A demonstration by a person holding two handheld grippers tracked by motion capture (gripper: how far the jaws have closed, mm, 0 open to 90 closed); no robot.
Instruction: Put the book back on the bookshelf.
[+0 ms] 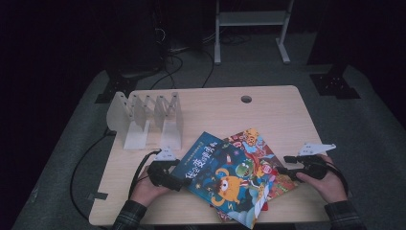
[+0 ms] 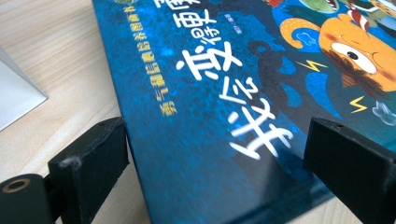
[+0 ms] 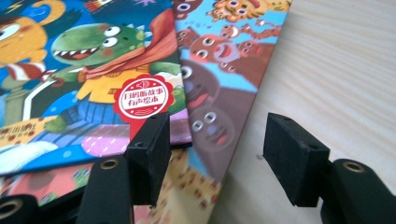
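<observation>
A blue picture book [image 1: 210, 165] with an orange monster on its cover lies on top of a skewed stack at the table's front centre. Under it is a colourful book [image 1: 251, 143] covered in small monster faces, and a red and yellow cover [image 3: 187, 191] peeks out below. My left gripper [image 1: 183, 182] is open at the blue book's [image 2: 210, 93] left edge, its jaws straddling that corner. My right gripper [image 1: 285, 164] is open at the stack's right side. One of its jaws sits over the blue book's [image 3: 70, 70] corner; the other is over bare wood beside the lower book [image 3: 224, 79].
A white slotted book rack [image 1: 143, 117] stands at the table's back left, and its base [image 2: 14, 93] lies just left of my left gripper. The light wooden table [image 1: 277, 115] has a cable hole [image 1: 246, 99] near its far edge. Cables trail off the left side.
</observation>
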